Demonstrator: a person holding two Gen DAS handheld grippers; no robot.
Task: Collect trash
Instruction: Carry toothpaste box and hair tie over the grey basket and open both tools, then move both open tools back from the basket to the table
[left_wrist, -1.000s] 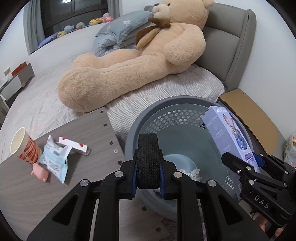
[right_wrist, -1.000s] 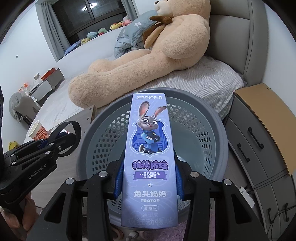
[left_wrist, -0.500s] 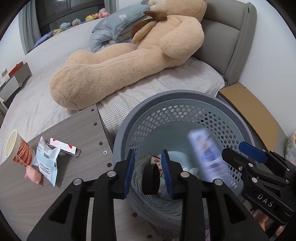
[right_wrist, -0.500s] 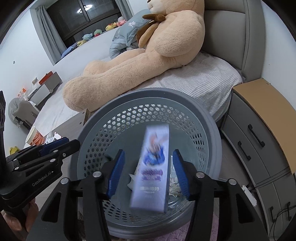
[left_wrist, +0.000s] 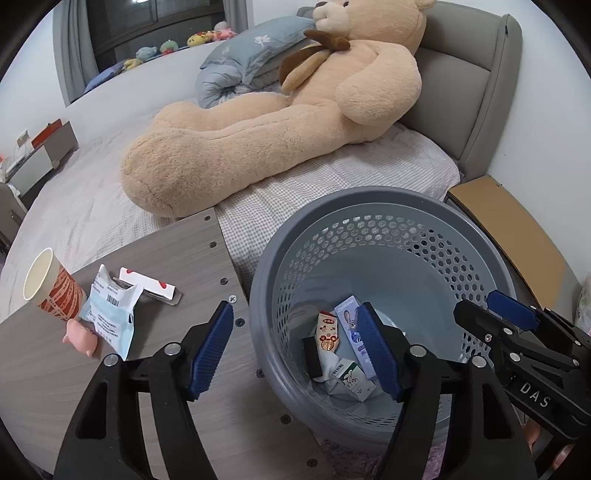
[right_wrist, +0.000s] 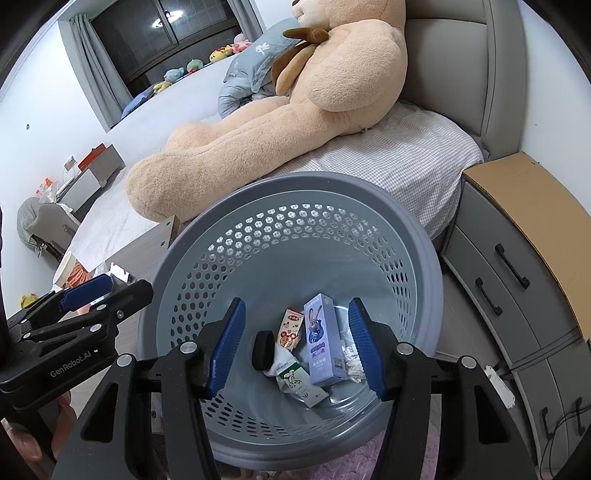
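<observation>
The grey perforated basket (left_wrist: 369, 206) (right_wrist: 295, 181) stands below both grippers. At its bottom lie a purple toothpaste box (left_wrist: 351, 325) (right_wrist: 323, 343), a black roll (left_wrist: 312, 356) (right_wrist: 263, 350), a small red-and-cream carton (left_wrist: 327, 332) (right_wrist: 290, 328) and a green-and-white carton (left_wrist: 354, 380) (right_wrist: 301, 382). My left gripper (left_wrist: 295, 332) hovers over the basket's left rim; its jaws are opening and hold nothing. Above the basket's middle my right gripper (right_wrist: 295, 321) is open and holds nothing. On the wooden table (left_wrist: 166, 258) sit a paper cup (left_wrist: 48, 284), a blue-and-white wrapper (left_wrist: 110, 314), a pink toy (left_wrist: 81, 334) and a white-and-red box (left_wrist: 147, 286).
A big tan teddy bear (left_wrist: 277, 122) lies on the bed (left_wrist: 332, 177) behind the basket. To the right stands a grey nightstand (right_wrist: 509, 280) with cardboard (right_wrist: 535, 206) on top. A pink rug (right_wrist: 388, 458) shows under the basket.
The left gripper let go of the black roll and the right gripper let go of the purple box. Both fell into the basket, and both sets of jaws spread apart.
</observation>
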